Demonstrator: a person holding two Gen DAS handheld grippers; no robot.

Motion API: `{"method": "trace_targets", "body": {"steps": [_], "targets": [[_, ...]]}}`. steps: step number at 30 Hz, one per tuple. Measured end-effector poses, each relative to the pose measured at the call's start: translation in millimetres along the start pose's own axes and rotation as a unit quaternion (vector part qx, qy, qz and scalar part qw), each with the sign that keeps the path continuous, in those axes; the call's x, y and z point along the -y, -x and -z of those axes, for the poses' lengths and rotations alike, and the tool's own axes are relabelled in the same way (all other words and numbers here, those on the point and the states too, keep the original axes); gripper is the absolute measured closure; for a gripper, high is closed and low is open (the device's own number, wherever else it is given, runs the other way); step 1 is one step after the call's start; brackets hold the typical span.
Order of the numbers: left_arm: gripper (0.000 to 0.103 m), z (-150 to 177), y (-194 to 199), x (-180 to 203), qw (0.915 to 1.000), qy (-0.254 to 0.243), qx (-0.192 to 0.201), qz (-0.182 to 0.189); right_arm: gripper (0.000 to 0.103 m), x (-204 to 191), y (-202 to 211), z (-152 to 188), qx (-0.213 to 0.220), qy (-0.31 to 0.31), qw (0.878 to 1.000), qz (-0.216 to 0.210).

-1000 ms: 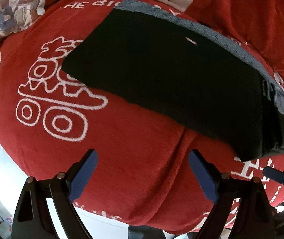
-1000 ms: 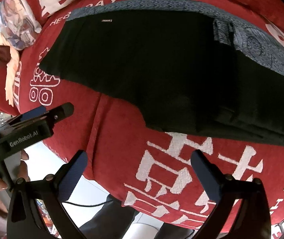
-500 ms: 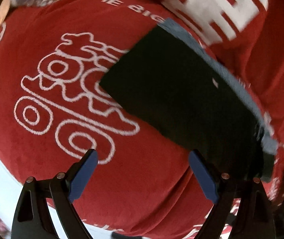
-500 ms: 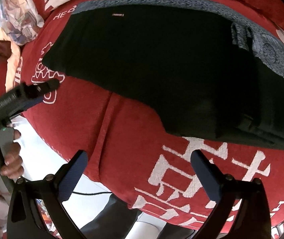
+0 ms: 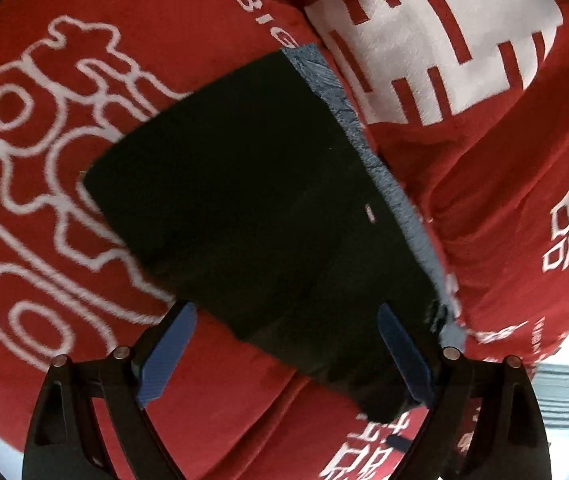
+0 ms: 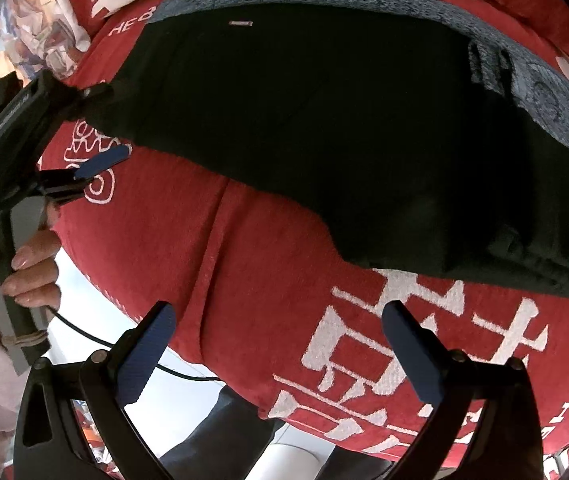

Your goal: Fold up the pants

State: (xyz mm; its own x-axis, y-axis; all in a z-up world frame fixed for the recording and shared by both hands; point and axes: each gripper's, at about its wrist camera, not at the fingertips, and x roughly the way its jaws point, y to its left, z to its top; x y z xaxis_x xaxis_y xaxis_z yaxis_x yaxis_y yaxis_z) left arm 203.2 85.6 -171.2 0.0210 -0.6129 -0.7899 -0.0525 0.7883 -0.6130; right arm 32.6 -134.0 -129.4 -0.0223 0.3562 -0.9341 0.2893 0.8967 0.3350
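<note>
Black pants [image 5: 252, 200] lie flat on a red blanket [image 5: 64, 352], with a grey-blue patterned strip [image 5: 364, 140] along their far edge. My left gripper [image 5: 286, 312] is open and wide, low over the near edge of the pants; its right finger hangs over the black cloth and its left one over the blanket. The right wrist view shows the same pants [image 6: 324, 120] and the left gripper [image 6: 114, 120] at their left end, pads not pressing. My right gripper [image 6: 278, 308] is open over bare blanket [image 6: 264, 260], just short of the thick end of the pants.
A person's hand [image 6: 32, 272] holds the left gripper's handle at the left. A printed cloth [image 6: 44, 28] lies at the far left corner. A black cable [image 6: 124, 352] runs below the blanket's near edge, over pale floor. Large white printed characters [image 5: 444, 40] mark the blanket beyond the pants.
The left gripper has swung and rolled toward the left end of the pants and come down close over their edge. Its jaws stay wide. The right gripper has hardly moved.
</note>
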Motion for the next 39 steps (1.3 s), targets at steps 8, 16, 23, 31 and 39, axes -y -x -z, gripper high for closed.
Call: {"method": "trace_targets", "body": {"steps": [8, 16, 23, 31, 39], "targets": [[0.005, -6, 1, -2, 0.9988, 0.022, 0.029, 0.034, 0.000, 5, 4, 2, 0.002, -0.009, 1.000, 0.000], [0.005, -14, -7, 23, 0.9984, -0.020, 0.048, -0.023, 0.000, 12, 20, -12, 0.024, -0.021, 0.998, -0.058], [0.054, -14, -15, 34, 0.9876, -0.036, 0.069, -0.136, 0.000, 5, 33, -27, 0.016, -0.009, 0.995, -0.100], [0.068, 21, -17, 90, 0.9203, -0.248, 0.137, -0.270, 0.000, 7, 78, -88, 0.061, 0.002, 0.994, -0.086], [0.068, 54, -29, 112, 0.8367, -0.396, 0.171, -0.338, 0.000, -60, 81, -188, 0.035, 0.084, 0.991, -0.094]]}}
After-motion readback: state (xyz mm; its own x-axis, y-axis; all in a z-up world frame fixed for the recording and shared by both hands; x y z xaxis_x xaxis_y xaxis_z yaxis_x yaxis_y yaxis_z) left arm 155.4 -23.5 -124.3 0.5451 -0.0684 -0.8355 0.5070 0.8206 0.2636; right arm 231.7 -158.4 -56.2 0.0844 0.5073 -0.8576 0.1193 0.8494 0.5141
